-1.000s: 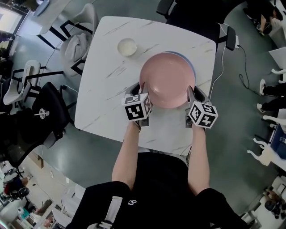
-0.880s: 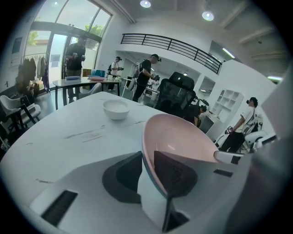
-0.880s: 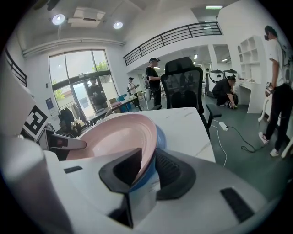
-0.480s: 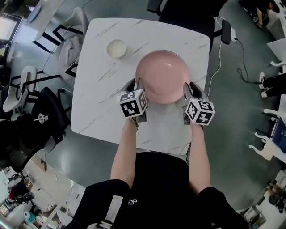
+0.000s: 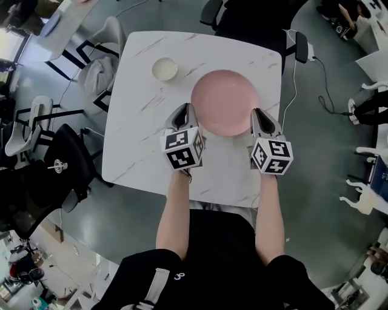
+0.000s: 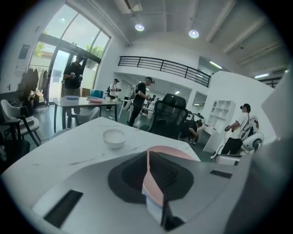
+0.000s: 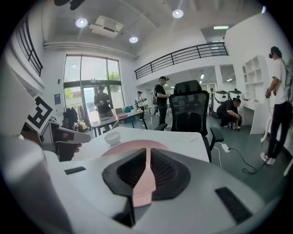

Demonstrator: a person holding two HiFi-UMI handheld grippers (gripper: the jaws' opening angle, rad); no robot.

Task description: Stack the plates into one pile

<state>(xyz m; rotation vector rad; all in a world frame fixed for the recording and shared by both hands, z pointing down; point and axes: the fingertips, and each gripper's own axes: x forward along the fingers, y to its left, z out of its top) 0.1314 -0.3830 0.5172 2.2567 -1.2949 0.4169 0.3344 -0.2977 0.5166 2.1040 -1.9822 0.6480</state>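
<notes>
A pink plate [image 5: 224, 102] lies on the white marble table [image 5: 139, 139], and I hold it from both sides. My left gripper [image 5: 185, 114] is at its left rim with its jaws closing. The left gripper view shows the pink rim [image 6: 153, 189], with a pale blue edge under it, pinched between the dark pads. My right gripper [image 5: 259, 118] is at the right rim, jaws also closing, and the pink rim [image 7: 142, 183] is clamped between its pads. In the head view the blue plate is hidden beneath the pink one.
A small white bowl [image 5: 164, 68] stands at the table's far left, apart from the plate. Black office chairs [image 5: 254, 15] are behind the table, and another chair [image 5: 66, 151] is at its left. People stand in the background of both gripper views.
Both grippers went from open beside the plate to closed on its rims. The blue edge seen behind the pink plate a second ago no longer shows in the head view.
</notes>
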